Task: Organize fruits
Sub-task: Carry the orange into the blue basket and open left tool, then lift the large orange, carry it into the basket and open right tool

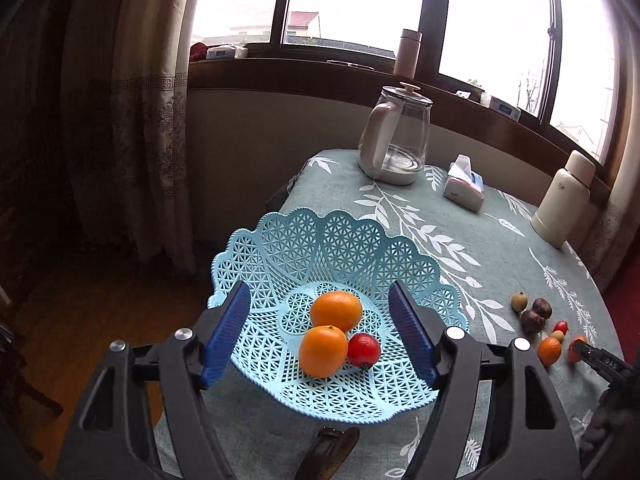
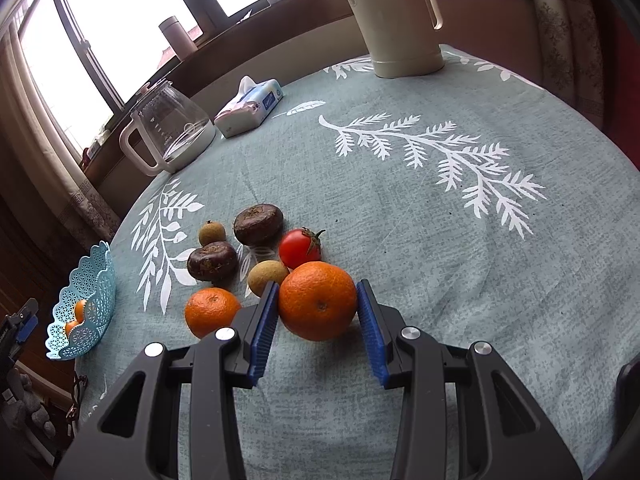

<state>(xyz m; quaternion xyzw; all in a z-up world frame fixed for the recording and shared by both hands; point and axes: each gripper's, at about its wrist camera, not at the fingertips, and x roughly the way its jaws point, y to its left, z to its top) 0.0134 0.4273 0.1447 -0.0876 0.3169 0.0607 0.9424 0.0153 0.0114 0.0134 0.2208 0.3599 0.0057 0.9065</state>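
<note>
A large round orange (image 2: 317, 300) sits on the desk (image 2: 400, 208) between the blue pads of the right hand-held gripper (image 2: 317, 320), narrowly parted around it; the left hand-held gripper (image 1: 320, 336) gapes wide over the light-blue lattice plastic basket (image 1: 360, 248), by dark wood-framed windows (image 1: 432, 8)

Two round oranges (image 1: 330, 328) and a small red tomato (image 1: 363, 351) lie in the pale-blue lattice plastic basket (image 1: 320, 240). The basket sits at the desk's (image 2: 400, 184) left edge. Loose fruit lies well to its right.

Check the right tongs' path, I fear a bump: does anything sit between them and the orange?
Nothing visible does. The right tongs already straddle the orange, pads on both sides. A small brown fruit sits close behind the left pad, outside the gap.
</note>
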